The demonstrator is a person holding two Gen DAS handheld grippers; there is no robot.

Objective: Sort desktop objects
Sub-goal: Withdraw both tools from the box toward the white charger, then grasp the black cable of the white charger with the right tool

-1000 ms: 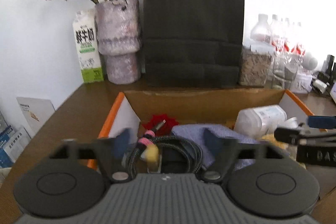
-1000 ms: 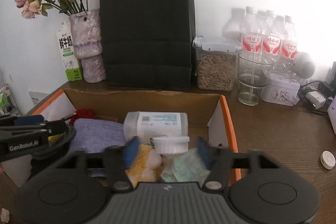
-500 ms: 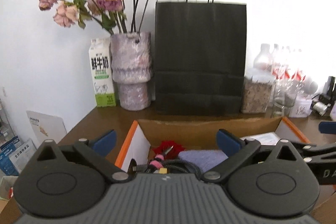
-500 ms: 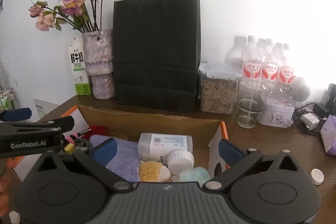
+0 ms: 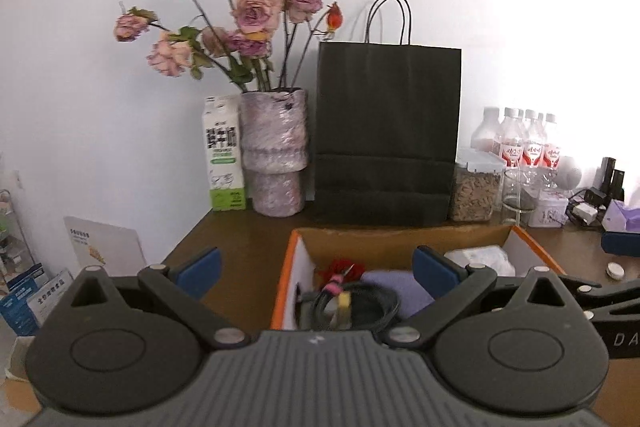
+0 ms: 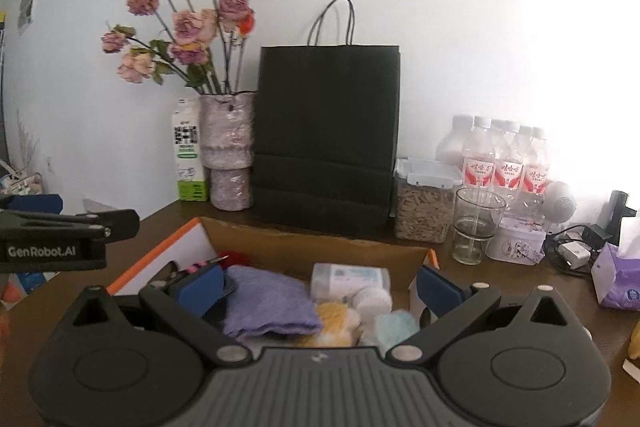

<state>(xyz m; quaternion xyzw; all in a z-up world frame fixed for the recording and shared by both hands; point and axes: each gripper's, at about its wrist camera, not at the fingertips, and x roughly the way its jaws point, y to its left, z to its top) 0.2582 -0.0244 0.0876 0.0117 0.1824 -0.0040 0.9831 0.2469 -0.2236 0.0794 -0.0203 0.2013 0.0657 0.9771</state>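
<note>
The left claw (image 5: pixel 316 269) is seen spread wide at the bottom of its own view, with nothing held between its blue pads (image 5: pixel 434 269). The right claw (image 6: pixel 318 283) is likewise spread wide and empty at the bottom of its view.

Just beyond both claws, in the lower centre of each frame, an open cardboard box (image 6: pixel 304 247) with orange edges is set on the brown desk (image 5: pixel 248 235). Inside it, a coiled black cable (image 5: pixel 360 303), a purple cloth (image 6: pixel 268 301), a white bottle (image 6: pixel 352 277), a yellow fluffy item (image 6: pixel 334 319) and a pale green item (image 6: pixel 396 325) are packed close together.

Left on the desk to the right of the box are a small white cap (image 5: pixel 614 270) and a purple tissue pack (image 6: pixel 618 281).

Further back, a black paper bag (image 6: pixel 326 135), a vase of dried roses (image 5: pixel 276 155), a milk carton (image 5: pixel 224 153), a glass (image 6: pixel 476 227) and 1 row of water bottles (image 6: pixel 504 163) are lined along the wall.

A reach toward the right side could knock the glass over, since it stands near the box corner. The 2 claws could also collide, being close side by side.
</note>
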